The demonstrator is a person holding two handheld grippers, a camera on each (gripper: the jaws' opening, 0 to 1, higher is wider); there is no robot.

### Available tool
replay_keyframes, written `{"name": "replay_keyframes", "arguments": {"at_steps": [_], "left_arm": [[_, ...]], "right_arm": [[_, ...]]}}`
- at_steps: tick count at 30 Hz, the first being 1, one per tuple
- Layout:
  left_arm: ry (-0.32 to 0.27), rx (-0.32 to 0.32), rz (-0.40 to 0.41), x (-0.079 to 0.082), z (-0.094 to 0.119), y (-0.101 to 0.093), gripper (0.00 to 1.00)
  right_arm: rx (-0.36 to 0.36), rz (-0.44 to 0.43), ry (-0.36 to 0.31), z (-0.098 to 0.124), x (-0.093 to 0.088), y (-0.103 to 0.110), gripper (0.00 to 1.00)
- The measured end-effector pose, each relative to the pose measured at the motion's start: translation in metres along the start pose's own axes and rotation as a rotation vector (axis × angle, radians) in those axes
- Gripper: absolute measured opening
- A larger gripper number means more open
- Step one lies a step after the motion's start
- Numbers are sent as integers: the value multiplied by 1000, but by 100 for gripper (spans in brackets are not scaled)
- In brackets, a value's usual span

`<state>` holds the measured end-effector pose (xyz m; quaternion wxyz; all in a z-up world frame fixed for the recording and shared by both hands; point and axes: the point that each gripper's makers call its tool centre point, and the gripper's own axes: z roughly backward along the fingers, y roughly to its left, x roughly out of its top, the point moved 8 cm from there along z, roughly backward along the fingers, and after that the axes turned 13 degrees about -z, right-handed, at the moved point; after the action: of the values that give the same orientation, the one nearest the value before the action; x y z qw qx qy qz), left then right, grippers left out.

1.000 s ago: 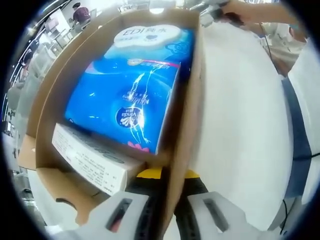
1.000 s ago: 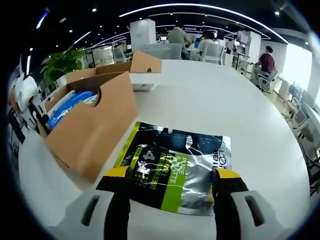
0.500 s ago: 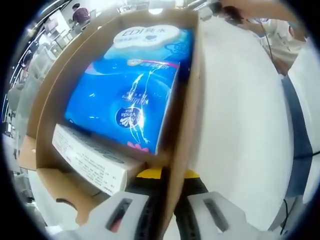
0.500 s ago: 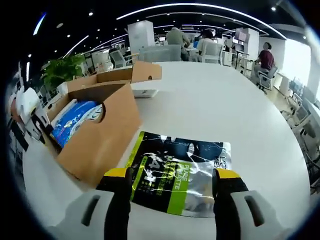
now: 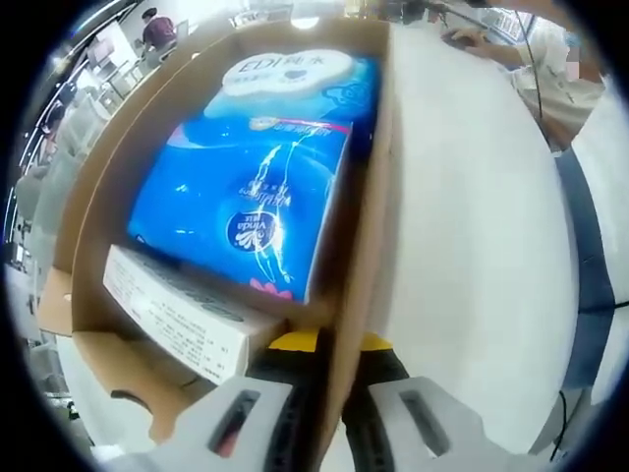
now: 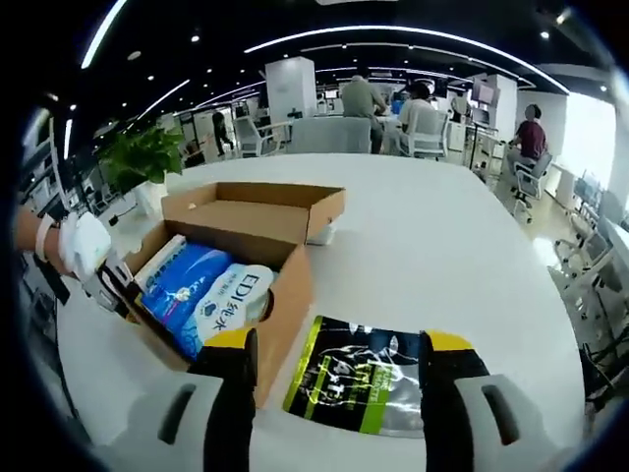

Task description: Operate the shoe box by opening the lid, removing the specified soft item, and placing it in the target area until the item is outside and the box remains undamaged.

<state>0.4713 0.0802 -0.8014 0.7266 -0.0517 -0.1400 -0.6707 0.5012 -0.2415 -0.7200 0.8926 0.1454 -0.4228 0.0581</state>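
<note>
The open cardboard shoe box holds a blue tissue pack and a white carton. My left gripper is shut on the box's side wall, which runs up between its jaws. In the right gripper view the box stands left of centre with the tissue pack inside. A black and green foil pouch lies flat on the white table, just right of the box. My right gripper hovers above the pouch, open and holding nothing. The left gripper, held by a gloved hand, sits at the box's far end.
The box's lid lies upturned behind the box. The white table stretches wide to the right. A potted plant, chairs and seated people are beyond the table's far edge. A person's arm rests at the table's edge.
My right gripper has lifted up and back from the pouch, so its view now looks down into the box from higher. The left gripper keeps its hold on the wall.
</note>
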Motion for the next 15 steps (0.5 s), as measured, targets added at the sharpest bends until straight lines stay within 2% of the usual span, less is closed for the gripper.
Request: {"name": "replay_keyframes", "arguments": {"at_steps": [1, 3, 8, 12, 15], "left_arm": [[0, 0, 0, 0, 0, 0, 5], [-4, 2, -18, -1, -1, 1, 5], [-28, 6, -63, -2, 0, 0, 5], [-27, 7, -70, -1, 0, 0, 4], [-30, 11, -92, -1, 0, -1, 4]], "right_arm": [[2, 3, 0, 0, 1, 2, 68], [9, 4, 0, 12, 11, 25, 68], [35, 23, 3, 7, 12, 56, 67], [19, 8, -6, 7, 16, 78, 66], [6, -12, 4, 5, 14, 84, 65]]}}
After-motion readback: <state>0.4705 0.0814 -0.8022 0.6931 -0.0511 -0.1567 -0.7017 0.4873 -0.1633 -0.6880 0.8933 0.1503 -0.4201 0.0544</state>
